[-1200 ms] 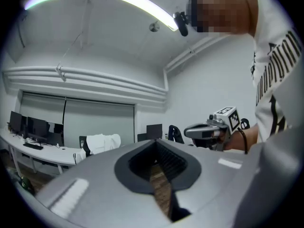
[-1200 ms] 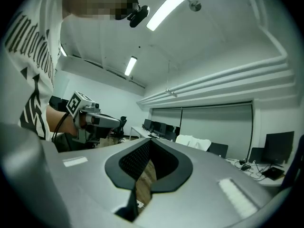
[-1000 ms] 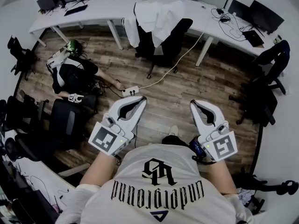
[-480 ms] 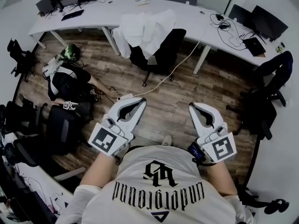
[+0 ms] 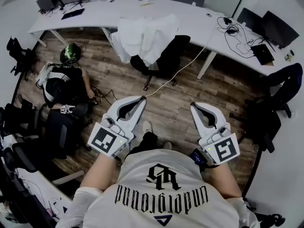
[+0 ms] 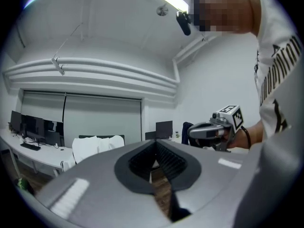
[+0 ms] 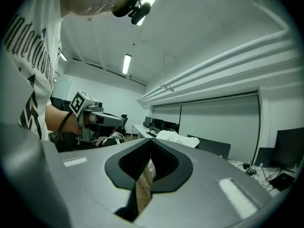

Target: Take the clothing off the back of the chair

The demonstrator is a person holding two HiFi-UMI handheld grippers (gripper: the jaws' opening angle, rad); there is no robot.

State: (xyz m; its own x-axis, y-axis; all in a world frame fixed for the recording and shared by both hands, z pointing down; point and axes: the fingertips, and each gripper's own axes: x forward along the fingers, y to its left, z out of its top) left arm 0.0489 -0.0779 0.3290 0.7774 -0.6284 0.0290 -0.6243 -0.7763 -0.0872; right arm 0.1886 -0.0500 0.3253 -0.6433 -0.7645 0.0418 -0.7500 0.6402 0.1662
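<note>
A white garment (image 5: 145,34) hangs over the back of a black office chair (image 5: 164,53) pulled up to the long white desk (image 5: 95,13) at the far side of the room. It also shows as a pale heap (image 6: 97,146) in the left gripper view and beyond the jaws in the right gripper view (image 7: 173,137). My left gripper (image 5: 141,99) and right gripper (image 5: 193,106) are held side by side in front of me, level, both shut and empty. A stretch of wooden floor separates them from the chair.
A person in dark clothes (image 5: 61,82) sits on the floor at the left by black chairs (image 5: 59,127). A white cable (image 5: 178,70) and power strip run across the wood floor. More black chairs (image 5: 273,103) stand at the right. Monitors (image 5: 275,25) line the desk.
The chair with the white garment and the desk have come nearer and shifted slightly left in the head view. Both grippers keep their pose, still shut. My foot now shows between them.
</note>
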